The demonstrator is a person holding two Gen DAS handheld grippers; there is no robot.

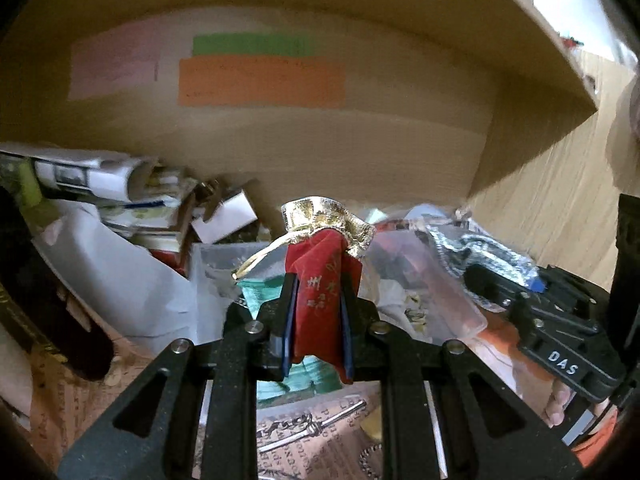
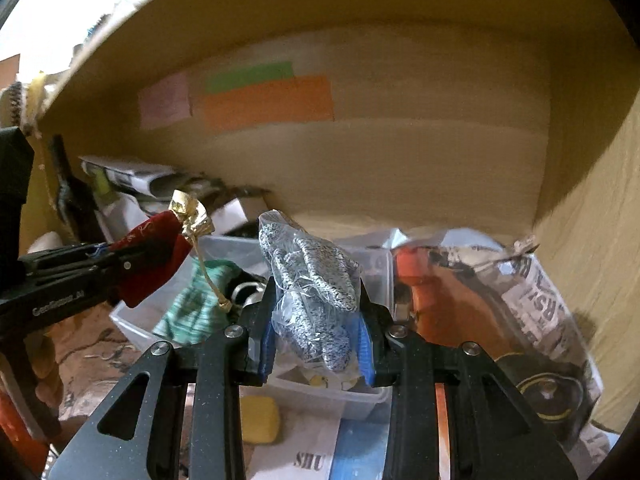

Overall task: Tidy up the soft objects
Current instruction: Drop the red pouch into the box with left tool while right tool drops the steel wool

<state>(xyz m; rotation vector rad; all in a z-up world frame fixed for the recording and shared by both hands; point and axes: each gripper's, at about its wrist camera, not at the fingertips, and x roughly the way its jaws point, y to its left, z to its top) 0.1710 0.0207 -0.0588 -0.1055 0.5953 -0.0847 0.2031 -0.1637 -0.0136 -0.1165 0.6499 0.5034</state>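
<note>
My left gripper (image 1: 318, 292) is shut on a red velvet pouch (image 1: 320, 300) with a gold top and gold drawstring, held above a clear plastic bin (image 1: 224, 256). The pouch also shows in the right wrist view (image 2: 152, 264), held by the left gripper (image 2: 120, 260). My right gripper (image 2: 316, 312) is shut on a clear bag of grey speckled gloves (image 2: 312, 288), above the same clear bin (image 2: 376, 276). The right gripper also shows in the left wrist view (image 1: 500, 284), with the bag of gloves (image 1: 480, 252). A green cloth (image 2: 196, 304) lies in the bin.
Everything sits inside a wooden shelf bay with pink, green and orange notes (image 1: 260, 80) on the back wall. Papers and boxes (image 1: 120, 196) pile at the left. A printed plastic bag with orange contents (image 2: 500, 300) stands at the right. A yellow sponge (image 2: 258, 420) lies in front.
</note>
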